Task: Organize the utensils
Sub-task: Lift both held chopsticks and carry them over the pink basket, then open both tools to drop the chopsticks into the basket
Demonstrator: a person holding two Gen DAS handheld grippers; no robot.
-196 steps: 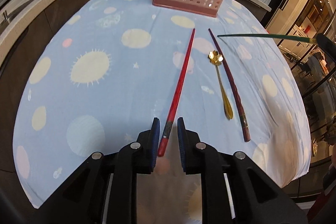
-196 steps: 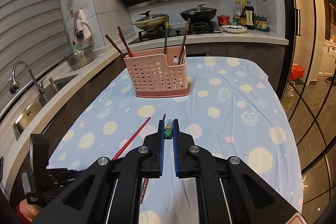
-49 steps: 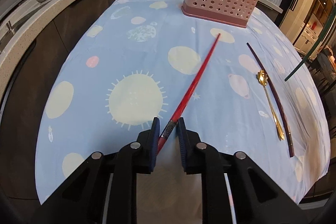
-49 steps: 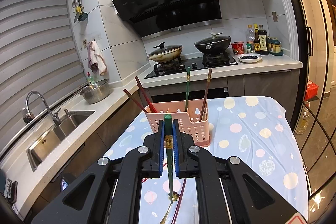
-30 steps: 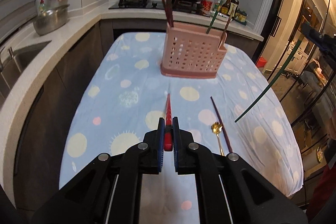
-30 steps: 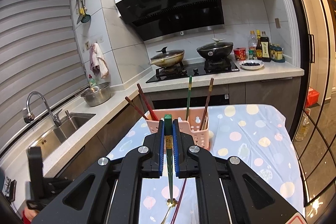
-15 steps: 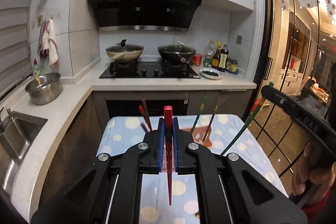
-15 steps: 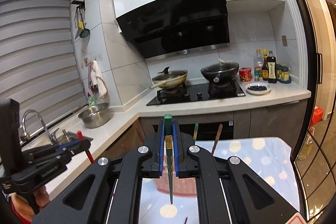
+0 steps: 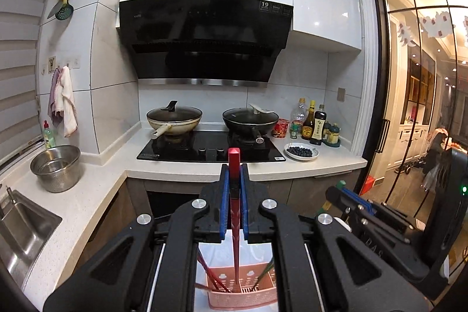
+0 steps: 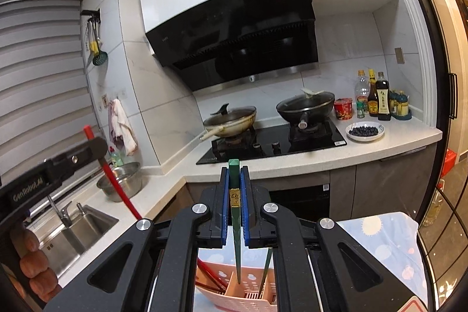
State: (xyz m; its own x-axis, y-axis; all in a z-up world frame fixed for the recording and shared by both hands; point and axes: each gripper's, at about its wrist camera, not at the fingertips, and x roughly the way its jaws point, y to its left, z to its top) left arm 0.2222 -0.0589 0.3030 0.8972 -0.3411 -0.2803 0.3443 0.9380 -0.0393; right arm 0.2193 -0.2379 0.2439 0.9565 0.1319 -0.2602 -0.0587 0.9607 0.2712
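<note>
Left wrist view shows I've swung both tools upright since a second ago: left tool (image 9: pixel 234 196) clenches the red chopstick (image 9: pixel 235 212), right tool (image 10: pixel 235 205) the green chopstick (image 10: pixel 235 212), tips poised over the pink caddy (image 9: pixel 242 296), ready to drop.

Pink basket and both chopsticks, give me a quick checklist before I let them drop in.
1. Left gripper clamped on the red chopstick: ok.
2. Right gripper clamped on the green chopstick: ok.
3. Red tip above the pink basket: ok.
4. Green tip above the basket's divider, not clearly over one compartment: not ok.
5. Chopsticks hang tip-down: ok.
6. Clear of chopsticks already inside: cannot tell.
</note>
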